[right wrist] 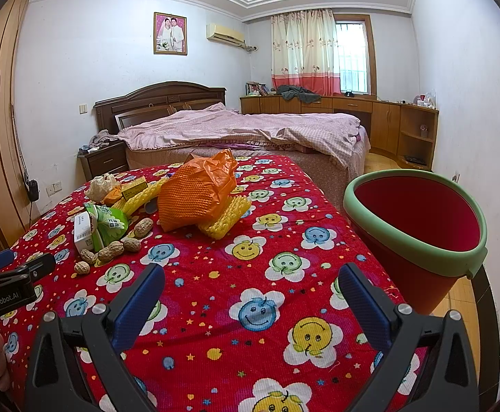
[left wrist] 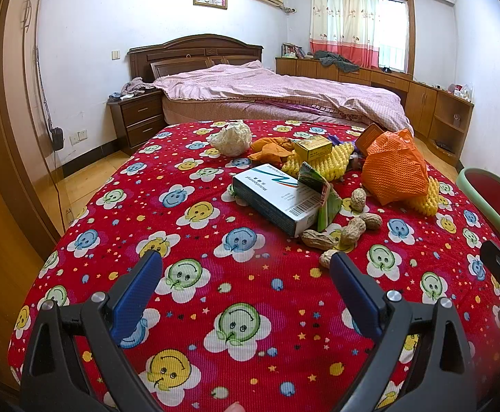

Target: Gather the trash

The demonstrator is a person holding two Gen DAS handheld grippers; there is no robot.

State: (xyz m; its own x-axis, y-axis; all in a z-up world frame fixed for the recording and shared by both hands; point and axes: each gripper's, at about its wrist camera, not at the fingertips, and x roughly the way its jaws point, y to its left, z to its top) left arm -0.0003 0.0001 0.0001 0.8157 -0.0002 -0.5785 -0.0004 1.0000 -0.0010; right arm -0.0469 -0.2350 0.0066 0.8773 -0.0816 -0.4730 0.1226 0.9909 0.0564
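Trash lot, on tabletop (left wrist: 88, 274) w/ red smiley-flower cloth, all in far half:
- peanuts (left wrist: 347, 230), loose in shell – light, hard, round, likely to roll; pinch one at a time across the waist; nearest to left gripper
- white carton (left wrist: 277, 199) w/ barcode – light, stiff, prob. empty; take across short sides
- green wrapper (left wrist: 322, 195), leaning on carton – thin, slick, crushes; pinch an edge
- orange bag (right wrist: 195, 195) – soft, crinkly, no fixed shape; grab a top fold
- yellow foam net (right wrist: 224, 218), under bag – springy, v. light
- small yellow box (left wrist: 313, 147), crumpled tissue wad (left wrist: 231, 139) – far end, light
Bin: red bucket (right wrist: 418, 216), green rim, at right edge of tabletop, mouth open
Left gripper (left wrist: 246, 267): fingers wide apart, holding nothing, clear of cloth as far as seen; one peanut just beside its right fingertip
Right gripper (right wrist: 251, 283): fingers wide apart, empty, trash well apart to its left, bucket near on its right
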